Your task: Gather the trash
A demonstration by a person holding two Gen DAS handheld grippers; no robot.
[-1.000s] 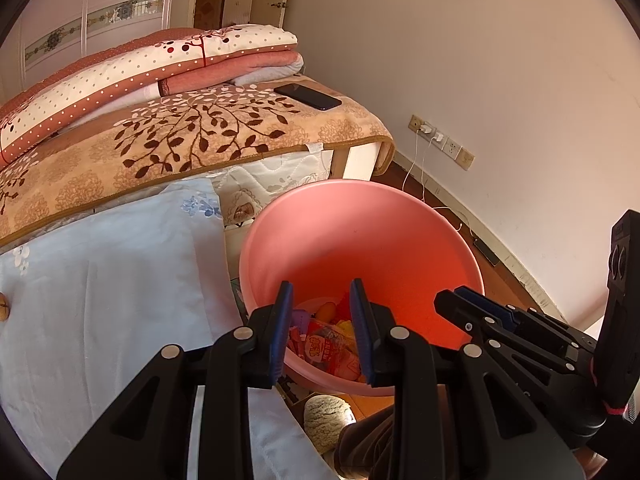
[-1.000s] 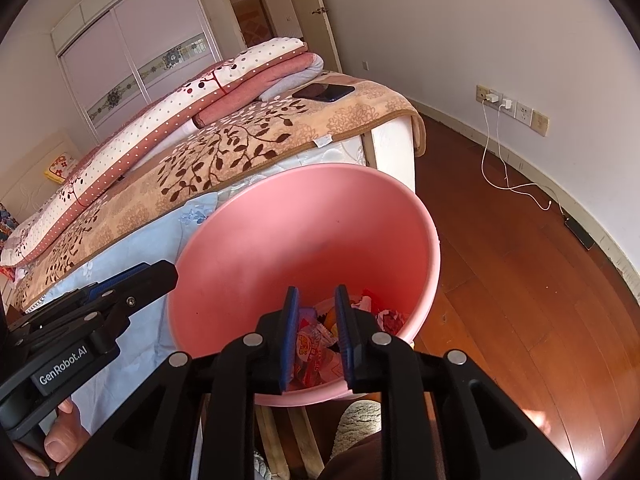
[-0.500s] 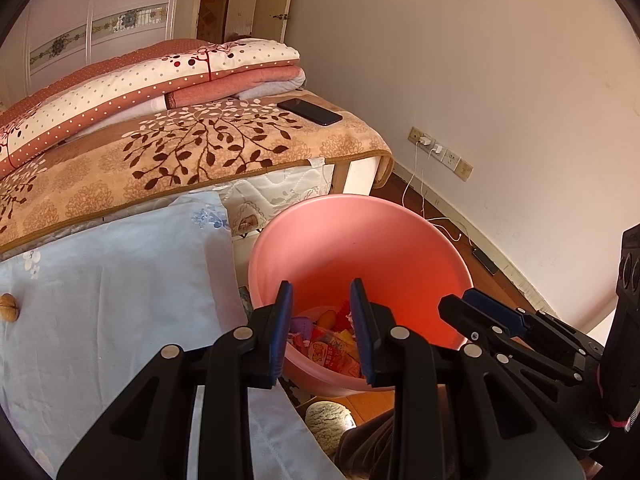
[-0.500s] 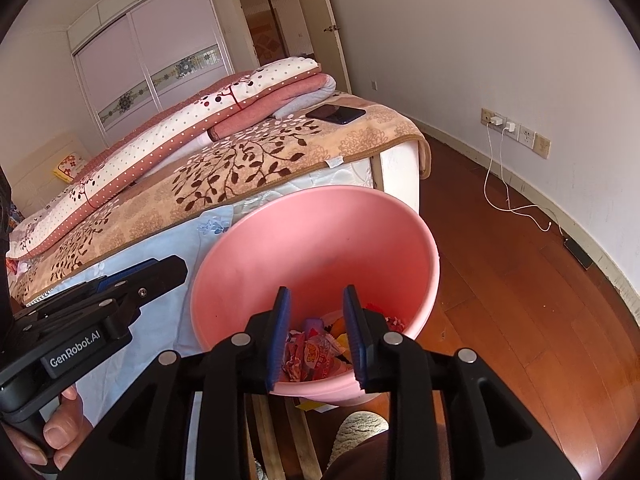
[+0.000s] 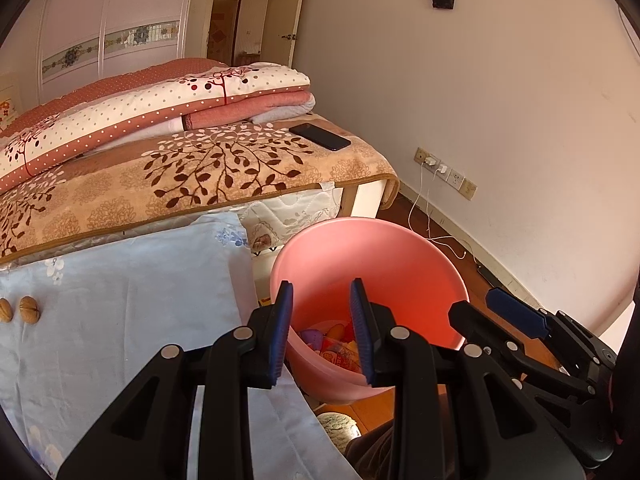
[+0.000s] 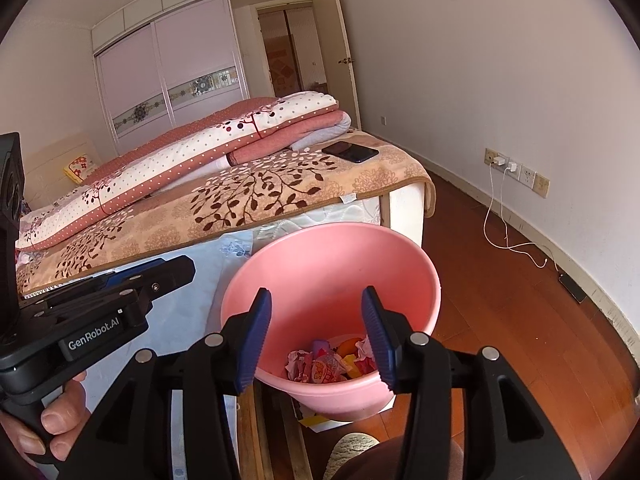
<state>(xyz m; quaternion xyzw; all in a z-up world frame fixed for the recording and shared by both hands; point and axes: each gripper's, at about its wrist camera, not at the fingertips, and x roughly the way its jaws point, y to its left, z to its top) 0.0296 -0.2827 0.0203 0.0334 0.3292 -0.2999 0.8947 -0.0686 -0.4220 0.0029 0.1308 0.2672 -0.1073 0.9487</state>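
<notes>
A pink plastic basin (image 5: 372,248) (image 6: 332,256) stands on the floor by the bed, with several crumpled snack wrappers (image 6: 324,364) (image 5: 336,344) lying in its bottom. My left gripper (image 5: 321,308) hovers above the basin's near rim, open with nothing between its blue pads. My right gripper (image 6: 316,312) hangs over the same rim. Its jaws are opening and nothing is between them. It also shows from the side in the left wrist view (image 5: 476,304). Two walnuts (image 5: 28,309) lie on the light blue sheet (image 5: 120,300).
The bed carries a leaf-patterned blanket (image 5: 200,176), folded quilts (image 6: 224,140) and a black phone (image 5: 320,136). A white charger cable (image 6: 512,240) trails over the wooden floor by the wall. A slipper (image 5: 338,424) sits below the basin. A hand (image 6: 60,420) grips the left tool.
Both grippers have risen and drawn back from the basin, which now looks smaller. The right jaws have spread much wider. The walnuts have come into the left wrist view.
</notes>
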